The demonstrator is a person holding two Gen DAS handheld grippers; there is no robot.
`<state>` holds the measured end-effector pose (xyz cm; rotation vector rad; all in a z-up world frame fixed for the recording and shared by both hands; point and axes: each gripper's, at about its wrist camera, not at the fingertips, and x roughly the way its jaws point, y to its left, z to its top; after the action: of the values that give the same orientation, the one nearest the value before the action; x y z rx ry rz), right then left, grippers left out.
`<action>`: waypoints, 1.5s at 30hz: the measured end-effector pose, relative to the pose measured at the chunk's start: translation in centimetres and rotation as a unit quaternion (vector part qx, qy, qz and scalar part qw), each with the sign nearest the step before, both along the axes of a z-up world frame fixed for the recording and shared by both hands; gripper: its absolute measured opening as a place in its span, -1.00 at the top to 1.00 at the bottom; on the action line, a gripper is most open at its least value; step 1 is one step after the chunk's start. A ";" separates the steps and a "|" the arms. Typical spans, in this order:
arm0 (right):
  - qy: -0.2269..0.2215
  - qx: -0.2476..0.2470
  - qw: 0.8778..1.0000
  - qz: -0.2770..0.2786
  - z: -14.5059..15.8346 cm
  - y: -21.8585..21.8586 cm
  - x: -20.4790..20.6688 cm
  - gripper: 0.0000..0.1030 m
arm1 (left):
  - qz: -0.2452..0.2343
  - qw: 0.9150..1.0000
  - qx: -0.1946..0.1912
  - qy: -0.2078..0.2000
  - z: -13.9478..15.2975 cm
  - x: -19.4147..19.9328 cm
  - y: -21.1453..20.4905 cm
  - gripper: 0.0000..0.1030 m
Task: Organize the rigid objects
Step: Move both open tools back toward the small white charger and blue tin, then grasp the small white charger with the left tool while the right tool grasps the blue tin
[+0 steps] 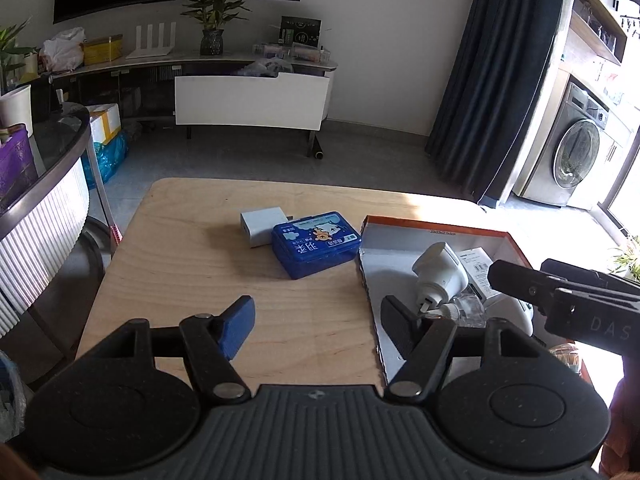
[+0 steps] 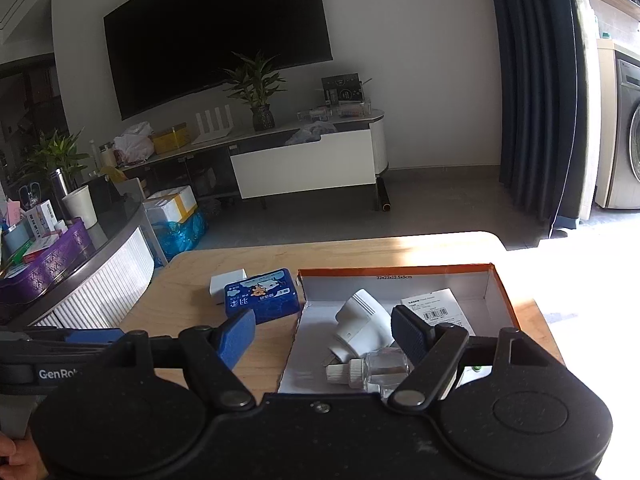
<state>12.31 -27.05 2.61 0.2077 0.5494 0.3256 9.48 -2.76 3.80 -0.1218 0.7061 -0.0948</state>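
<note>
Hovering over the near edge of the pale wooden counter (image 1: 192, 248), both grippers are standing released and empty. The left gripper (image 1: 316, 324) is pointing straight up the counter; the right gripper (image 2: 324, 334) is hanging over the open orange-edged white cardboard box (image 2: 496, 292).

Two things are lying outside the box: a blue rectangular plastic case with a cartoon label (image 1: 316, 244) and, touching its far-left corner, a small white rectangular block (image 1: 262, 226). Both are sitting ahead of the left fingers (image 1: 238, 328), slightly toward the box, well apart from the tips. The case's long axis is running roughly across the left gripper's line, tilted a little.

Judgement: the left gripper is the nearer one; closing across the case's short side looks workable.

Already lying in the box: a white plastic plug-in device (image 2: 358, 326), a small clear glass bottle with a white cap (image 2: 374, 370), and a white barcoded package (image 2: 434, 310).
</note>
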 end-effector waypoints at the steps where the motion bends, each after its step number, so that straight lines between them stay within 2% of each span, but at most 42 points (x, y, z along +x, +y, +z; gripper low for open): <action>1: 0.000 0.000 1.000 0.003 0.0 0.3 0.1 -0.74 | 0.002 1.000 0.000 -0.001 0.0 0.1 0.2 -0.38; 11: 0.004 -0.010 1.000 0.023 0.0 2.4 1.1 -0.74 | 0.023 1.000 -0.002 0.001 -0.4 1.2 2.1 -0.40; 26: 0.020 -0.017 0.999 0.039 -1.4 3.7 3.2 -0.74 | 0.029 0.999 0.010 0.019 -2.6 7.5 4.7 -0.46; 37: 0.029 -0.011 0.999 0.033 -2.4 2.8 4.8 -0.74 | -0.010 0.996 0.091 0.011 -4.1 16.8 2.9 -0.49; 40: 0.030 -0.005 0.999 0.030 -2.6 2.3 5.3 -0.74 | -0.038 0.990 0.136 0.010 -5.3 17.9 2.0 -0.49; 42: 0.032 0.000 0.999 0.028 -2.8 2.1 5.4 -0.74 | -0.062 0.982 0.179 0.009 -6.2 18.0 1.3 -0.49; 45: 0.031 0.007 0.999 0.027 -3.0 1.8 5.6 -0.74 | -0.088 0.974 0.207 0.004 -6.9 17.5 1.0 -0.49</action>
<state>17.89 -25.25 -0.41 0.2176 0.6152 0.3771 27.00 -1.78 -3.08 0.3418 0.7305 -0.1145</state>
